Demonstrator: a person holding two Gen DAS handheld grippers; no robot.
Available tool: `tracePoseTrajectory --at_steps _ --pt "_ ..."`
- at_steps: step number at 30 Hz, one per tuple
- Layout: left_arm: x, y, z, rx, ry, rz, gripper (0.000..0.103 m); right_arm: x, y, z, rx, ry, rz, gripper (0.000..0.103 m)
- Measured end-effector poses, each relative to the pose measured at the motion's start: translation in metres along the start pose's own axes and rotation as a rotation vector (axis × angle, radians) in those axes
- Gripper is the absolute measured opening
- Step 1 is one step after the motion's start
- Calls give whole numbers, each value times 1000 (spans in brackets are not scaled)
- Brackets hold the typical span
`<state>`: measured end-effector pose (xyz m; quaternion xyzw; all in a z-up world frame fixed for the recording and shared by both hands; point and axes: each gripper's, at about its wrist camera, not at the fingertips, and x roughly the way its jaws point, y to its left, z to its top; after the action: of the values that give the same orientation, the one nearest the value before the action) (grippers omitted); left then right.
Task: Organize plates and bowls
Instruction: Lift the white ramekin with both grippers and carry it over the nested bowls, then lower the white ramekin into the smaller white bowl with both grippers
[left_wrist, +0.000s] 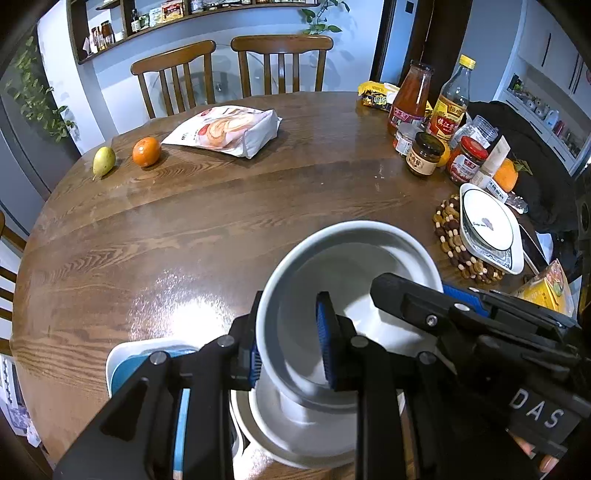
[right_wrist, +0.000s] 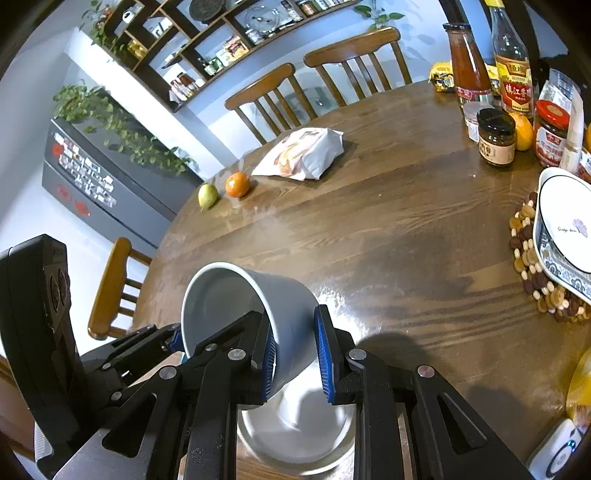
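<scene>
Both grippers, left (left_wrist: 290, 343) and right (right_wrist: 295, 360), pinch opposite rim walls of a tilted white bowl (left_wrist: 347, 280) above a plate (left_wrist: 295, 439); uneven grip could drop it.

The bowl (left_wrist: 347, 295) between the tongs looked glazed and smooth. Beyond them, the wooden table (left_wrist: 221, 229) was grained and glossy; the pads (left_wrist: 324, 332) were ribbed blue.

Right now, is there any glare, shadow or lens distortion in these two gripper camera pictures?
Left wrist view: bright glare on the table left of the white bowl; fisheye bends the table edge. Right wrist view: glare beside the bowl, dark shadows across the wood, shelves tilted and curved, corners vignetted black.
</scene>
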<state>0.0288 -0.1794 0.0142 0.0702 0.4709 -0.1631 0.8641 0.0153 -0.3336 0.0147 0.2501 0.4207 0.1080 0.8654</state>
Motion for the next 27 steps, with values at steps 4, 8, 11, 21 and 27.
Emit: tracePoseTrajectory --at_steps 4,8,11,21,27 --pt "-4 3 -7 -7 0 -3 23 -2 4 -5 -8 6 -2 24" --pt "-6 3 -14 -13 4 -4 23 -2 7 -12 -13 13 -3 24" --pt "-8 4 -19 -15 8 -3 23 -3 8 -17 -14 19 -2 24" --pt "-8 3 -30 -25 20 0 23 -3 8 -29 -17 35 0 24" --pt "-7 0 -36 -28 31 -3 23 -4 5 -35 -16 45 -2 24"
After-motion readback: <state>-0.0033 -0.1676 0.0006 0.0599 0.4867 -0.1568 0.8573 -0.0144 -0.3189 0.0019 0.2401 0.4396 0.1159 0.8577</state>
